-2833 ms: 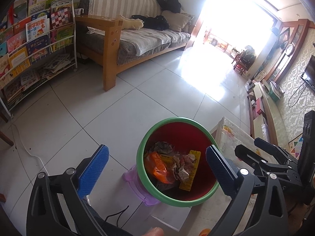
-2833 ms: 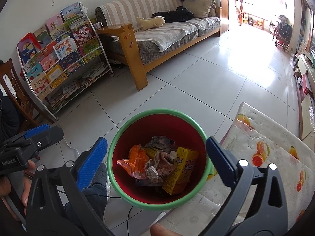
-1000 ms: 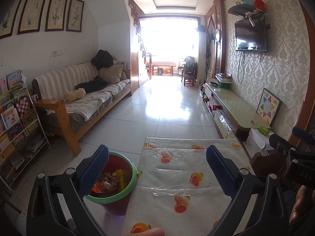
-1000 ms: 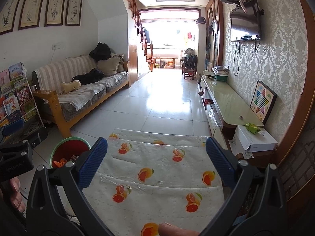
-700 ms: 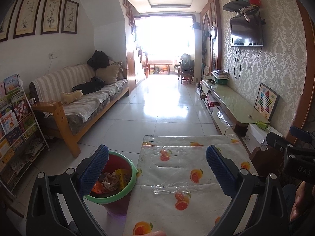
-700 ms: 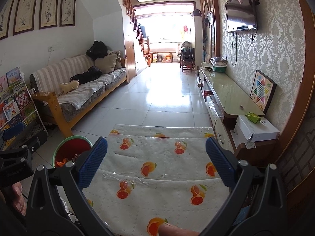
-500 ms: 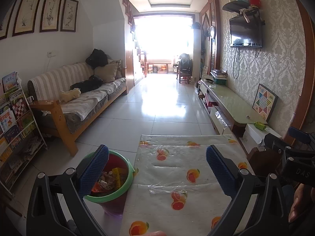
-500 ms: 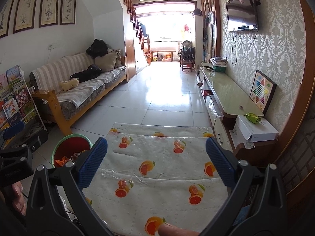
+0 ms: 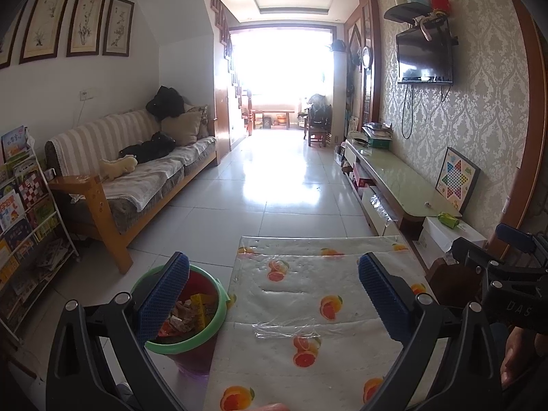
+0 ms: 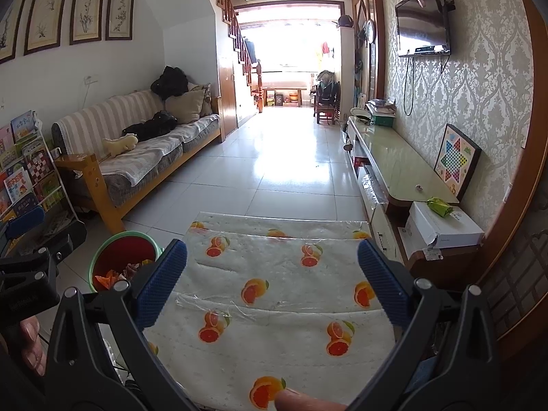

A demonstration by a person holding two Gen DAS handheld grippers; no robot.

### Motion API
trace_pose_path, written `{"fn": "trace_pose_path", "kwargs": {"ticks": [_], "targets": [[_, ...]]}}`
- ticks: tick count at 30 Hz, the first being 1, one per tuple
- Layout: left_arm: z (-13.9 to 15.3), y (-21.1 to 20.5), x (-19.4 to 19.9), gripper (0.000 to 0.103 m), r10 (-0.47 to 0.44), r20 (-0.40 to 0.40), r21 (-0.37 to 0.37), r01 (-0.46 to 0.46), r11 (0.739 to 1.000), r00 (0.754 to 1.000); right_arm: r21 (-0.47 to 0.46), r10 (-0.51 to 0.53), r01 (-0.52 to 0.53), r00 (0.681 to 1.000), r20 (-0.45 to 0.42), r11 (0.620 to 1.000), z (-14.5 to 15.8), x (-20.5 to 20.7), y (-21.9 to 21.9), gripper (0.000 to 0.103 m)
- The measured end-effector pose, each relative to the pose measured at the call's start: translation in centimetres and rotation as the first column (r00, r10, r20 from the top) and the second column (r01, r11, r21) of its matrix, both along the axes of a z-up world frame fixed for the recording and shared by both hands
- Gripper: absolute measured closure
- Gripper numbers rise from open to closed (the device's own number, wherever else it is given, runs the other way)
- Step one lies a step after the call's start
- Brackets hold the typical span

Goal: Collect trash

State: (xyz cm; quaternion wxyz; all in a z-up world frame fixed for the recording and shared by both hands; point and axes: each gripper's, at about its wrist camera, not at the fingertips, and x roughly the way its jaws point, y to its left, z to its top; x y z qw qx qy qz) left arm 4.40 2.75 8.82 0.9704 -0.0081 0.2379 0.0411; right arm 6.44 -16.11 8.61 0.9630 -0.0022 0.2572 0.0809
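Note:
A red bin with a green rim (image 9: 209, 322) stands on the floor at the left side of the table, holding wrappers and crumpled paper (image 9: 186, 315). The right wrist view shows the same bin (image 10: 102, 260) at lower left. The table (image 9: 308, 308) wears an orange-print cloth under clear plastic. My left gripper (image 9: 272, 294) hangs open over the table's left part, its left pad in front of the bin. Over the tablecloth (image 10: 274, 294), my right gripper (image 10: 272, 281) is open too. Neither holds anything.
A striped sofa with wooden arms (image 9: 137, 171) and a book rack (image 9: 20, 212) line the left wall. A low glass-topped cabinet (image 10: 397, 167) and a white box (image 10: 441, 226) run along the right wall. Tiled floor (image 9: 287, 185) stretches ahead.
Both grippers rose from looking down into the bin to looking level across the table and down the room. Over the last second the views shift only slightly.

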Motion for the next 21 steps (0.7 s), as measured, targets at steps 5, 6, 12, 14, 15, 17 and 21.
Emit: {"fn": "trace_pose_path", "kwargs": {"ticks": [5,6,12,14,15,17,21], "targets": [[0.14,-0.10,0.04,0.008,0.002,0.001,-0.002,-0.002,1.000,1.000,-0.003,0.004,-0.004,1.000,0.001,1.000,0.02,0.04,0.10,0.005],[0.16,-0.07,0.04,0.008,0.002,0.001,-0.002,-0.002,1.000,1.000,-0.004,0.004,-0.004,1.000,0.001,1.000,0.03,0.06,0.17,0.005],[0.46,-0.12,-0.57,0.008,0.013,0.027,-0.006,-0.013,1.000,1.000,-0.005,0.004,-0.004,1.000,-0.006,1.000,-0.06,0.10,0.17,0.005],[0.55,-0.13,-0.52,0.008,0.010,0.026,-0.008,-0.009,1.000,1.000,-0.006,0.002,-0.002,1.000,-0.005,1.000,-0.05,0.11,0.14,0.005],[0.55,-0.02,-0.42,0.008,0.008,0.019,-0.020,-0.008,1.000,1.000,-0.004,0.003,-0.003,1.000,-0.005,1.000,-0.01,0.12,0.15,0.005],[0.35,0.11,-0.07,0.008,0.008,0.001,-0.029,-0.008,1.000,1.000,-0.007,0.004,-0.004,1.000,0.000,1.000,0.02,0.03,0.23,0.005],[0.15,-0.01,0.11,0.008,0.008,-0.005,-0.020,-0.008,1.000,1.000,-0.004,0.005,-0.005,1.000,-0.005,1.000,-0.11,0.08,0.26,0.005]]}}
